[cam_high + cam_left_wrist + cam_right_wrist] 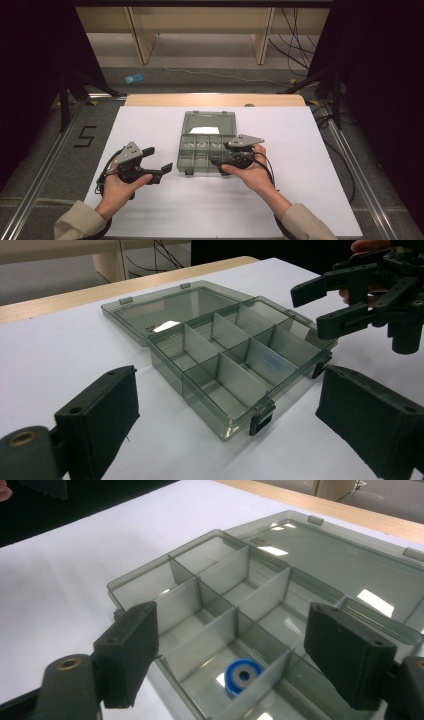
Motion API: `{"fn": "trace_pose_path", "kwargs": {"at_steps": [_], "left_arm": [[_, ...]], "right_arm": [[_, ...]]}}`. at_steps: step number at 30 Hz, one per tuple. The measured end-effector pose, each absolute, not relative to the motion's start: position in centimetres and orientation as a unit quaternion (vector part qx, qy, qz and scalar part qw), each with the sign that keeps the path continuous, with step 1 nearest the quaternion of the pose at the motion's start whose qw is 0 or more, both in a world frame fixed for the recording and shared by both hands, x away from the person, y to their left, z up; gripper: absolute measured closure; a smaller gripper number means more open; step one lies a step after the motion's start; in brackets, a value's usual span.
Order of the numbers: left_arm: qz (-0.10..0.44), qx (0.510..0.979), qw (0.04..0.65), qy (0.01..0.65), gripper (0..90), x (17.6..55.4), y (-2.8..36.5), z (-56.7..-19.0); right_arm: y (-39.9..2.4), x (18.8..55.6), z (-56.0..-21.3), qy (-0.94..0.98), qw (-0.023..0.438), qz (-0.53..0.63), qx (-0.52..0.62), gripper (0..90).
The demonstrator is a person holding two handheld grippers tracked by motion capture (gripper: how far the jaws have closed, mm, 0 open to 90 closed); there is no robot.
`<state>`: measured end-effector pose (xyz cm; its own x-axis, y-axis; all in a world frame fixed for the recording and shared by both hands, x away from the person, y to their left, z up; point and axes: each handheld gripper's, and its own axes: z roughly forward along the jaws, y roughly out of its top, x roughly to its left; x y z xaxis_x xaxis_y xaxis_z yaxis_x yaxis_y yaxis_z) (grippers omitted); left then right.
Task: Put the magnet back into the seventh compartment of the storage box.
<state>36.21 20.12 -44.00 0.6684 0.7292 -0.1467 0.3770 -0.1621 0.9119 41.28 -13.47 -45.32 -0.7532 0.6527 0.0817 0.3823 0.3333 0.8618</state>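
Observation:
A smoky clear compartment box [181, 150] lies open on the white sheet, its lid [209, 122] folded flat behind it. A small blue ring [242, 676] rests on the floor of one near compartment. My right gripper [221, 153] hovers over the box's near right corner, open, with the ring below its jaws [232, 625] and untouched. My left gripper [160, 159] is held just left of the box, open and empty. From the left gripper [227, 390] I look across the box [210, 410] to the right gripper [310, 310] on its far side.
The white sheet [150, 210] covers most of the table, with a wooden strip [215, 100] showing along the far edge. Black latches [262, 419] stick out from the box's front wall. Cables trail off the table's right side [345, 170].

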Motion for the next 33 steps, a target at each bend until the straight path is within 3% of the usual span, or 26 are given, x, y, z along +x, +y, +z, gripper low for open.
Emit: {"fn": "trace_pose_path", "kwargs": {"at_steps": [8, 33], "left_arm": [[0.167, 0.746, 0.529, 0.368, 8.6, 36.2, 20.1, -44.0], [0.156, 0.742, 0.532, 0.377, 8.7, 36.3, 20.2, -44.2]], "right_arm": [[-15.3, 41.1, -44.9, 0.786, 0.153, 0.496, 0.336, 17.9], [-20.5, 39.3, -44.7, 0.751, 0.179, 0.507, 0.382, 17.9]]}}
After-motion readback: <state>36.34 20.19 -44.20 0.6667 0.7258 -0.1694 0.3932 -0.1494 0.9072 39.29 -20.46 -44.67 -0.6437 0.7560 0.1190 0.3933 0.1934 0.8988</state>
